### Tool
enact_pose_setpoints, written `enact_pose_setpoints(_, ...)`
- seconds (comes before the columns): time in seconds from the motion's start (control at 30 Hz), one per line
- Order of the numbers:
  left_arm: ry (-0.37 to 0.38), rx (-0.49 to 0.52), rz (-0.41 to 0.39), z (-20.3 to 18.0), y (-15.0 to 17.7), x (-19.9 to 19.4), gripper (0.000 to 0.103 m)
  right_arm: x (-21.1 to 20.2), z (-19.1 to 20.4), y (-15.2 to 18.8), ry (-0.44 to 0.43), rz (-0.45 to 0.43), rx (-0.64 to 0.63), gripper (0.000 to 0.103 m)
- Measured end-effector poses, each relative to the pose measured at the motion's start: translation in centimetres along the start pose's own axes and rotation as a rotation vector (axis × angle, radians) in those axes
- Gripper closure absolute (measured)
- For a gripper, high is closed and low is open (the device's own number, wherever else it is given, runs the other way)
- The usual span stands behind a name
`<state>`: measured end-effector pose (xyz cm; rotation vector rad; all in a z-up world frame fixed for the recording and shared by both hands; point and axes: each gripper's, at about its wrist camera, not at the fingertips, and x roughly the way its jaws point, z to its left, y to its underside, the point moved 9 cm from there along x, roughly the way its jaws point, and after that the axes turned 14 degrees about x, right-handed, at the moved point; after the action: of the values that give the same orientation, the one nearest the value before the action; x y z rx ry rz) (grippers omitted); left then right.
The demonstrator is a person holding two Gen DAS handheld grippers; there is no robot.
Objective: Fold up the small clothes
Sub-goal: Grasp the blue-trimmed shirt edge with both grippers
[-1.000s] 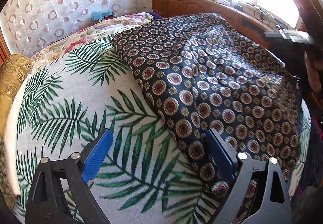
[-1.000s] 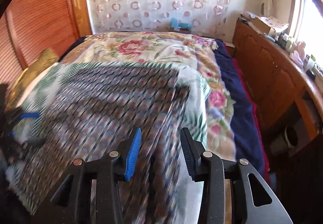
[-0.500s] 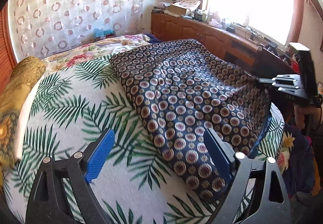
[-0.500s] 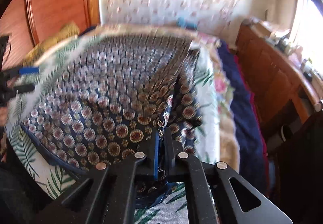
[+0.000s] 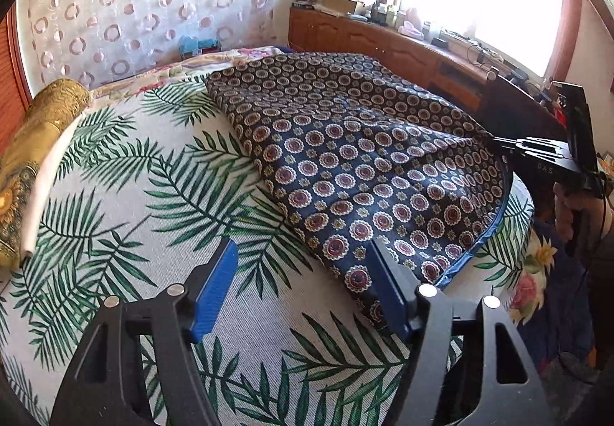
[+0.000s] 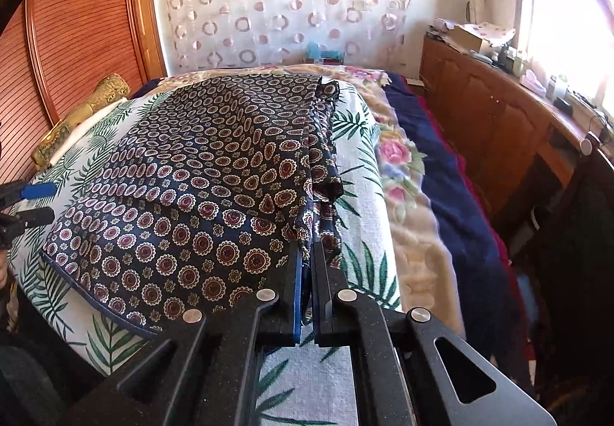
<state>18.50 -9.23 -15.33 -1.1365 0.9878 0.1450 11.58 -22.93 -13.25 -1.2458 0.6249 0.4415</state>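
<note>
Lying across the palm-leaf sheet [image 5: 161,196] of the bed, the navy medallion-print cloth [image 5: 364,165] has its near right corner pinched between the closed fingers of the right hand-held gripper [image 6: 306,265]. Left of the cloth, the left hand-held gripper [image 5: 303,288] hovers with fingers spread wide, holding nothing. Half a second ago the cloth looked blurred; now it looks sharp and flatter.

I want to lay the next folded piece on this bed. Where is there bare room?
Free: the palm-leaf cover between the gold bolster and the dark cloth; also a narrow strip between cloth and floral blanket. Crowded: the middle, under the cloth.
</note>
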Motion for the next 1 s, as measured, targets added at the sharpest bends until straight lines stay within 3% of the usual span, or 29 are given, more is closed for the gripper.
enact_pose_setpoints(0.3,0.017,0.004,0.005,-0.9,0.6,0.0,0.040,-0.9,-0.1,-0.2,0.010,-0.022,0.028,0.095)
enact_pose_setpoints(0.43,0.063,-0.023,0.003,-1.6,1.2,0.1,0.065,-2.4,0.8,-0.3,0.004,-0.061,0.026,0.094)
enact_pose_setpoints(0.53,0.094,-0.015,0.009,-2.8,1.7,0.0,0.067,-3.6,1.9,-0.3,-0.009,-0.083,0.024,0.077)
enact_pose_setpoints(0.6,0.095,-0.008,0.010,-3.2,1.8,-0.1,0.067,-4.0,2.8,-0.2,-0.027,-0.092,0.015,0.058)
enact_pose_setpoints(0.67,0.096,-0.013,0.017,-3.4,2.0,0.0,0.067,-4.5,3.8,0.0,-0.040,-0.097,-0.003,0.052)
enact_pose_setpoints(0.83,0.129,-0.024,0.017,-3.8,2.0,0.2,0.067,-4.6,6.2,1.2,-0.087,-0.075,-0.041,0.052)
enact_pose_setpoints(0.9,0.196,-0.033,0.007,-4.4,2.0,0.2,0.082,-4.2,7.0,1.9,-0.118,-0.043,-0.051,0.051)
enact_pose_setpoints(0.93,0.207,-0.034,0.009,-4.7,2.0,0.3,0.095,-4.0,7.5,2.3,-0.128,-0.029,-0.059,0.051)
enact_pose_setpoints(1.0,0.197,-0.022,-0.006,-4.9,1.7,0.0,0.098,-3.6,8.2,2.9,-0.131,-0.009,-0.081,0.049)
